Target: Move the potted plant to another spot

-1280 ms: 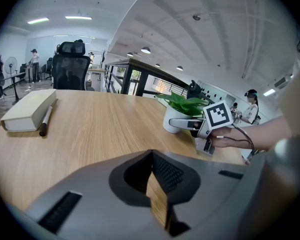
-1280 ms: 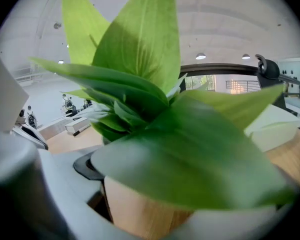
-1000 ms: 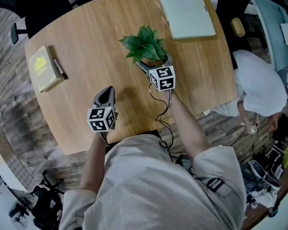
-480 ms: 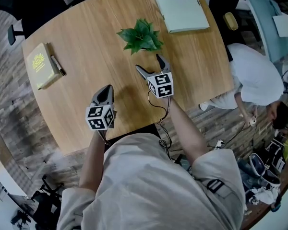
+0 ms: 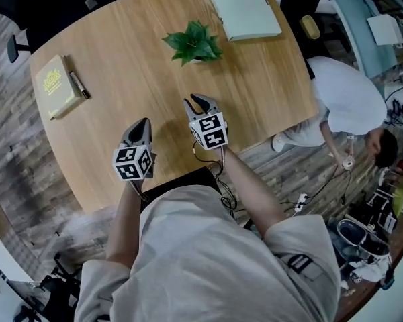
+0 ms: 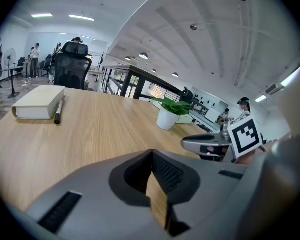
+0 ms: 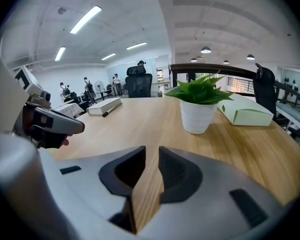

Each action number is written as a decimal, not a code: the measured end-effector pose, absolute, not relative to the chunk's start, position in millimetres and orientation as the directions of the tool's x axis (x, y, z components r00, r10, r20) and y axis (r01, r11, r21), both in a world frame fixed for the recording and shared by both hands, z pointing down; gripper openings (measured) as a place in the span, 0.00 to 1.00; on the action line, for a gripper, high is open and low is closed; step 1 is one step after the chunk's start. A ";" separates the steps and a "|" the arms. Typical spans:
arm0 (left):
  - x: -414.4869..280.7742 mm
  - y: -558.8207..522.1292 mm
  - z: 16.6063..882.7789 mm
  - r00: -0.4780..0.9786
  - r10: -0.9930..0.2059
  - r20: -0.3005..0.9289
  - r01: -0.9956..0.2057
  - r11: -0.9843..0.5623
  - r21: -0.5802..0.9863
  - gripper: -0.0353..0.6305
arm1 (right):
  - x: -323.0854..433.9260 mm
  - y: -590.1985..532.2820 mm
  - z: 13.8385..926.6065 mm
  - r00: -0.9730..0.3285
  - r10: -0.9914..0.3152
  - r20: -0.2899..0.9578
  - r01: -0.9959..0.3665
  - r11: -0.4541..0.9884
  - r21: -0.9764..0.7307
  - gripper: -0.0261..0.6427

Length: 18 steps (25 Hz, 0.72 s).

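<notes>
Back toward the person has come the right gripper (image 5: 200,100), leaving the potted plant (image 5: 195,43). Its jaws have just been closing and now stand only slightly apart, with nothing between them. The left gripper (image 5: 140,123) hovers empty, jaws together. The plant stands upright on the surface (image 5: 127,79) near the pale green box (image 5: 242,9), well apart from both grippers. The placing looks done, with only pulling away left.

Bare tabletop (image 5: 141,79) before potted plant (image 5: 193,42); box (image 5: 242,7) probably just behind.
</notes>
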<state>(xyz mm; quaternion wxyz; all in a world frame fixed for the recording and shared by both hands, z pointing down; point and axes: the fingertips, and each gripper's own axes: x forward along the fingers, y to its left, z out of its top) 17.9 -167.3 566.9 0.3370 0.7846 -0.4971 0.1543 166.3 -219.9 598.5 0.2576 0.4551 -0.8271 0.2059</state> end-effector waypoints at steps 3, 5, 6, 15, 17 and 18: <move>10.4 -158.0 565.2 0.450 -0.688 0.570 -0.886 -0.264 0.381 0.07 | 156.6 -204.7 596.3 -0.456 -0.637 0.622 -0.852 0.515 -0.097 0.10; 5.7 -150.0 563.3 0.446 -0.694 0.565 -0.887 -0.258 0.383 0.07 | 151.6 -193.3 595.1 -0.457 -0.631 0.627 -0.847 0.524 -0.090 0.07; 3.5 -145.9 562.3 0.445 -0.697 0.562 -0.887 -0.257 0.383 0.07 | 149.4 -188.0 594.2 -0.457 -0.628 0.630 -0.845 0.528 -0.086 0.06; -5.2 -114.2 556.5 0.437 -0.724 0.534 -0.882 -0.230 0.411 0.07 | 132.6 -134.9 583.0 -0.460 -0.590 0.664 -0.826 0.558 -0.077 0.04; -0.7 -104.5 558.1 0.444 -0.720 0.533 -0.878 -0.232 0.418 0.07 | 133.1 -121.2 579.9 -0.459 -0.585 0.668 -0.827 0.557 -0.080 0.04; 1.3 -100.2 558.3 0.446 -0.719 0.533 -0.877 -0.233 0.419 0.07 | 133.9 -115.2 578.6 -0.459 -0.585 0.669 -0.828 0.554 -0.085 0.04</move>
